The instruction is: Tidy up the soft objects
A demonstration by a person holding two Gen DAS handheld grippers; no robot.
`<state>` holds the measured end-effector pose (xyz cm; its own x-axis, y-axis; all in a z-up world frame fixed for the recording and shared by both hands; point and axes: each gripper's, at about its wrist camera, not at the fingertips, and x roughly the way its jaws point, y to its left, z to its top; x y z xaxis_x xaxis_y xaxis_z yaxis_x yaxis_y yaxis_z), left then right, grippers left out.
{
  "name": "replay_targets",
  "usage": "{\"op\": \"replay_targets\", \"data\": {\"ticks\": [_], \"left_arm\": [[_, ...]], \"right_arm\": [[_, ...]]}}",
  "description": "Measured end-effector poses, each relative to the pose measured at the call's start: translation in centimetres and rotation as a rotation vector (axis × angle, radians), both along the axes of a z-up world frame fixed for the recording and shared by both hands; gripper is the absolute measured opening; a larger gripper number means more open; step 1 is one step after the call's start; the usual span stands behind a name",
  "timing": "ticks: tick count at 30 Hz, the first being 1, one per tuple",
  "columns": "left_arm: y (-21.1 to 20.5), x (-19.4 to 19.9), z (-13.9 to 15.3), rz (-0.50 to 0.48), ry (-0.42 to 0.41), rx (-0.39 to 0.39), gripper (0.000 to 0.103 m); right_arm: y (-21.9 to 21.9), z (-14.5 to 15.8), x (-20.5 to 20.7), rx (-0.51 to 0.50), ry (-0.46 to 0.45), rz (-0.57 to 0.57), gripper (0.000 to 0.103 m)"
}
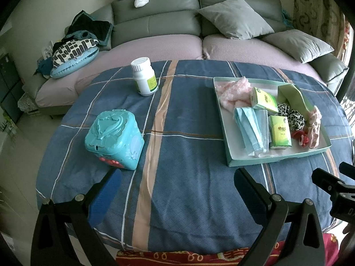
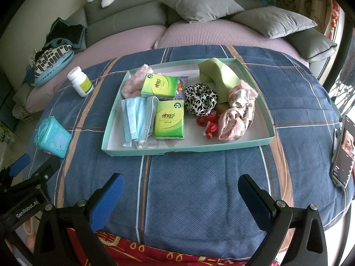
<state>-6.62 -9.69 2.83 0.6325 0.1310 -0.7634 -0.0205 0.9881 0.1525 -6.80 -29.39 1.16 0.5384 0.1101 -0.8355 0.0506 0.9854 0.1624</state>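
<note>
Right wrist view alone shows a phone (image 2: pixel 342 155) propped at the blue checked cloth's (image 2: pixel 199 188) right edge; the teal tray (image 2: pixel 186 150) lies ahead of the right gripper (image 2: pixel 180 196), well apart, holding blue masks (image 2: pixel 137 117), two green tissue packs (image 2: pixel 169 122) and scrunchies (image 2: pixel 200 98); both the right and the left gripper (image 1: pixel 177 194) gape wide, empty.

The cloth (image 2: pixel 199 188) is blue with white and tan stripes. The tray (image 2: pixel 186 149) is mint green outside, white inside. Tissue packs (image 2: pixel 169 119) are green; face masks (image 2: pixel 138 115) light blue; one scrunchie (image 2: pixel 200 98) black-and-white spotted. The box (image 1: pixel 114 136) is turquoise; the bottle (image 1: pixel 144 76) white.
</note>
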Motion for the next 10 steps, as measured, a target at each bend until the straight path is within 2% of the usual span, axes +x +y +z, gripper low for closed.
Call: {"op": "replay_targets", "data": {"ticks": [10], "left_arm": [[-0.05, -0.08, 0.09, -0.005, -0.011, 0.005, 0.101]], "right_arm": [[-0.07, -0.08, -0.03, 0.001, 0.000, -0.003, 0.103]]}}
